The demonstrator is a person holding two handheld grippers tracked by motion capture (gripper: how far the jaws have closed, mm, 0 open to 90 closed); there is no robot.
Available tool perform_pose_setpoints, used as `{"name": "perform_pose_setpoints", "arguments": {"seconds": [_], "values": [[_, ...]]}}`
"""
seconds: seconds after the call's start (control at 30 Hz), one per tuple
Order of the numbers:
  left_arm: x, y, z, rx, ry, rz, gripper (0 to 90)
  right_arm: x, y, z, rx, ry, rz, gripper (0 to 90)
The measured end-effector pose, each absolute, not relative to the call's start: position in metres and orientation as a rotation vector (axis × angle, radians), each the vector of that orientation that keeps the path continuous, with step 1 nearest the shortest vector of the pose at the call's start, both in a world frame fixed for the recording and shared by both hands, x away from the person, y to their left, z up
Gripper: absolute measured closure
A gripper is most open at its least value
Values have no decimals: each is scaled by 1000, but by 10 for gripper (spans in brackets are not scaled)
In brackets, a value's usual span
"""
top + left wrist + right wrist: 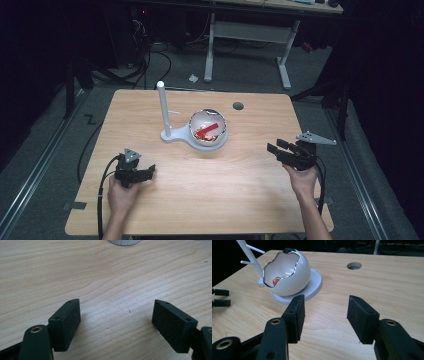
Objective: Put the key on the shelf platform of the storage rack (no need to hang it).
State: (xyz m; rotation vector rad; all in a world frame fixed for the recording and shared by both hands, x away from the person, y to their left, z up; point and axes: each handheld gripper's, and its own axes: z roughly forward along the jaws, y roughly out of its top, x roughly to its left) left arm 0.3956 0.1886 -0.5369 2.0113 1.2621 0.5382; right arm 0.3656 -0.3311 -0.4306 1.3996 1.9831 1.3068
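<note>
Your fingers are spread apart on both grippers and hold nothing: the left gripper [150, 170] hovers low over bare wood at about seven o'clock on the worktop, and the right gripper [275, 146] sits at about four o'clock, aimed toward the centre.

The thing to go for is the glossy white egg-shaped shell bowl with a jagged silver-edged opening [208, 129], just past the middle of the pale wooden worktop [200, 200], toward twelve o'clock. A flat red strip [207, 130] lies inside it. In the right gripper view the bowl [289, 275] rests on a round white base [313, 285], and its opening faces up and toward you.

Judging by the layout, the right gripper is better placed. Bring it in from four o'clock, raise it above the rim, then come down through the widest part of the opening. Keep the right fingers [362, 317] clear of the jagged edge; the shell looks smooth and light, so a knock may shift it.

At the bowl's ten o'clock stands a white upright post with thin side pegs [162, 107]. Give it room. The round hole in the worktop [238, 106] lies at one o'clock, well apart.
</note>
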Motion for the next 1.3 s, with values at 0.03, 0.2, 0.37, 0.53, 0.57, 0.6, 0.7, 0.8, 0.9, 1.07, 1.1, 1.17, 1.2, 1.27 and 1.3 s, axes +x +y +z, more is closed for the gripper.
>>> {"name": "perform_pose_setpoints", "arguments": {"seconds": [0.03,0.2,0.37,0.53,0.57,0.6,0.7,0.8,0.9,1.07,1.1,1.17,1.2,1.27,1.3], "values": [[396,189,-537,2011,1262,538,233,366,-331,-431,1400,1983,1307,486],[396,189,-537,2011,1262,538,233,363,-333,-446,1437,1983,1310,483],[396,189,-537,2012,1262,538,233,360,-335,-455,1462,1979,1315,483],[396,189,-537,2012,1262,538,233,358,-335,-462,1475,1976,1312,482],[396,189,-537,2012,1262,538,233,357,-335,-464,1477,1976,1308,481],[396,189,-537,2011,1262,538,233,357,-335,-466,1483,1976,1308,479],[396,189,-537,2011,1262,538,233,356,-335,-472,1492,1976,1295,474],[396,189,-537,2012,1262,538,233,356,-335,-476,1500,1973,1287,472],[396,189,-537,2012,1262,538,234,355,-334,-482,1509,1977,1265,468],[396,189,-537,2011,1262,538,233,353,-332,-493,1521,1984,1232,455],[396,189,-537,2011,1262,538,233,353,-331,-495,1518,1987,1218,453],[396,189,-537,2011,1262,538,234,353,-330,-499,1527,1990,1207,449],[396,189,-537,2012,1262,538,233,352,-330,-500,1531,1989,1204,448],[396,189,-537,2012,1262,538,233,352,-329,-503,1519,1991,1193,444],[396,189,-537,2012,1262,538,233,352,-328,-504,1526,1988,1180,442]]}}
